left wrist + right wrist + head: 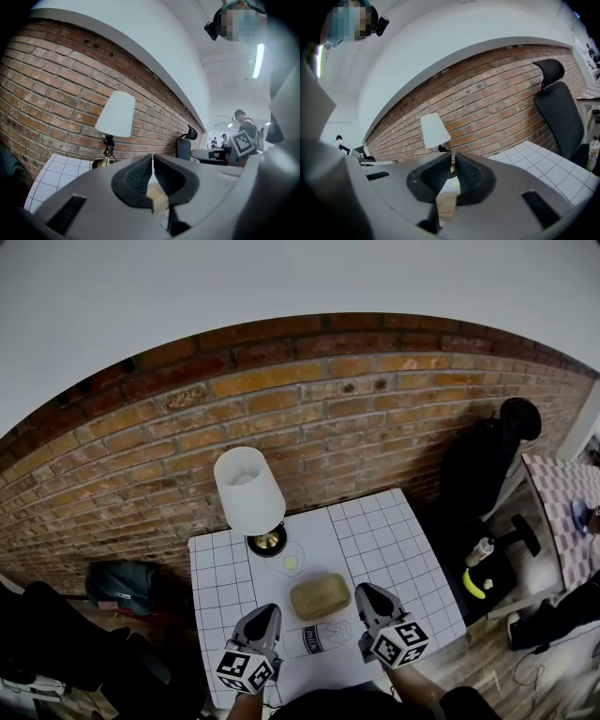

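My left gripper (265, 617) and right gripper (368, 596) hover over the near edge of a small table with a white grid cloth (394, 531). Both are shut with nothing between the jaws. A tan bread loaf (320, 595) lies between them, a little ahead. A milk carton (319, 637) lies on its side just behind the loaf. In the left gripper view the gripper (153, 159) has its jaws meeting, with the tan loaf (157, 199) showing below. The right gripper view shows that gripper (453, 157) the same way, loaf (446, 201) beneath.
A lamp with a white shade (249, 488) stands at the table's back, a toy fried egg (290, 563) by its base. A brick wall (375, 399) runs behind. To the right are a black office chair (487, 460), a bottle (479, 550) and a banana (473, 585). A bag (122, 582) lies left.
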